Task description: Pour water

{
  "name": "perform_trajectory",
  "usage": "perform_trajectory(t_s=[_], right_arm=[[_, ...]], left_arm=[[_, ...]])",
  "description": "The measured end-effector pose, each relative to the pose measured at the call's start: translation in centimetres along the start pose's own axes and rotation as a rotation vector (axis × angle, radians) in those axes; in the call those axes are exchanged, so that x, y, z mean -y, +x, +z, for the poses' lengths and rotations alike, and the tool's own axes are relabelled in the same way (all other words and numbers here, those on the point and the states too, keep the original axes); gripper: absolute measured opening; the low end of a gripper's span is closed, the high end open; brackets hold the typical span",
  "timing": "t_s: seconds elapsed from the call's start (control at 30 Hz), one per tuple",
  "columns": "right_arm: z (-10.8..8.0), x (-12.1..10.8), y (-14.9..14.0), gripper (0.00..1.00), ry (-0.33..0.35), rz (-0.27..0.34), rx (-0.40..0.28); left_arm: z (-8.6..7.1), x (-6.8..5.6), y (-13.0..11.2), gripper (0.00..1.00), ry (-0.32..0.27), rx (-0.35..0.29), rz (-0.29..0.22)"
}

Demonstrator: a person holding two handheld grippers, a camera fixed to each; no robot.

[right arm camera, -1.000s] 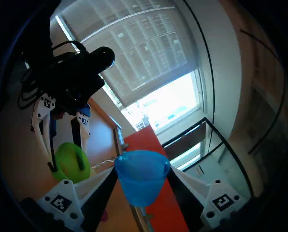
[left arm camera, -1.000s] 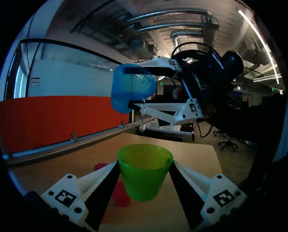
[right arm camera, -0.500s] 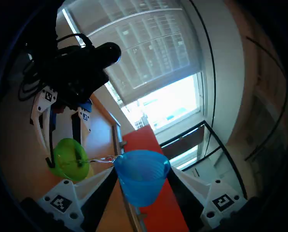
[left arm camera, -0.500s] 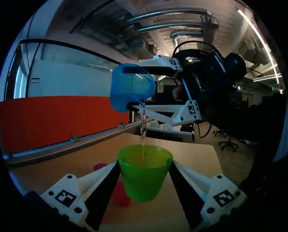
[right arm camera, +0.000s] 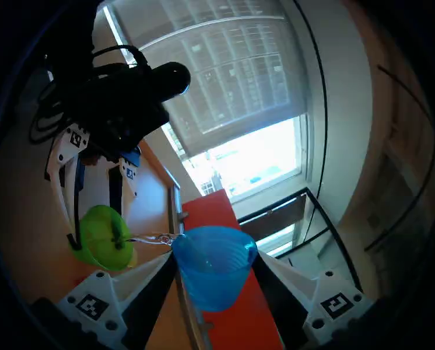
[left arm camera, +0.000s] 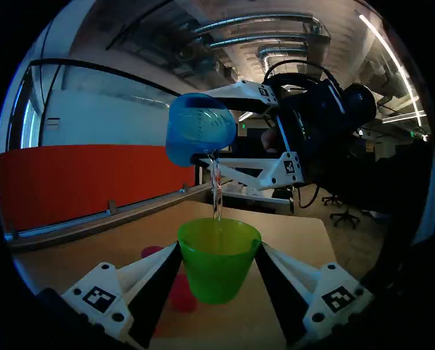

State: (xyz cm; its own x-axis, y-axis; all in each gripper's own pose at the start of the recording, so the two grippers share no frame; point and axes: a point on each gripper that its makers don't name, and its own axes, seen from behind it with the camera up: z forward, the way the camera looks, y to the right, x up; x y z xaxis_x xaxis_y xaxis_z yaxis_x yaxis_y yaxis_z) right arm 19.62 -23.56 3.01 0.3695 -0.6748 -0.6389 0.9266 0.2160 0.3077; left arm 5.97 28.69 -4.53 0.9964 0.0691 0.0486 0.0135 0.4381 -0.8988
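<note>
Writing: none legible; each finger of the left gripper [left arm camera: 218, 252] carries a square black-and-white coded marker [left arm camera: 98, 298], and the right gripper [left arm camera: 203, 127] carries smaller ones; the blue cup [left arm camera: 197, 125] has moulded graduation lines on its wall, too small to read.

Left gripper view: the left gripper is closed onto a green cup [left arm camera: 217, 277], one finger pressing each side; the cup is upright, low over a light wooden table [left arm camera: 293, 233]; whether its base touches the table cannot be told, as it sits between the fingers; the right gripper, above and beyond it, clamps the blue cup between both fingers, tipped hard over with its mouth down and to the side; a thin stream of water [left arm camera: 217, 189] falls from the blue rim into the green cup's mouth.

Right gripper view: the blue cup [right arm camera: 214, 274] is held between the right gripper's [right arm camera: 214, 259] own fingers; water [right arm camera: 153, 238] leaves its rim toward the green cup [right arm camera: 101, 240], held in the left gripper [right arm camera: 97, 238] farther off.

Hard to make out: the person behind the right gripper is a dark mass, with cables; water level in either cup cannot be read; two red-pink items [left arm camera: 182, 291] on the table are partly hidden behind a left finger, type unclear; an orange-red panel [left arm camera: 89, 175] runs behind the table edge.
</note>
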Motion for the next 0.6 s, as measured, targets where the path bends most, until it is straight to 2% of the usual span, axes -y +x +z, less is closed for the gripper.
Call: perform_trajectory(t_s=[0.6], right_arm=[[-0.07,-0.98,0.18,0.91,-0.019,-0.066,0.000]], left_arm=[[0.11,-0.24,0.02,0.86,-0.004,-0.002,-0.001]])
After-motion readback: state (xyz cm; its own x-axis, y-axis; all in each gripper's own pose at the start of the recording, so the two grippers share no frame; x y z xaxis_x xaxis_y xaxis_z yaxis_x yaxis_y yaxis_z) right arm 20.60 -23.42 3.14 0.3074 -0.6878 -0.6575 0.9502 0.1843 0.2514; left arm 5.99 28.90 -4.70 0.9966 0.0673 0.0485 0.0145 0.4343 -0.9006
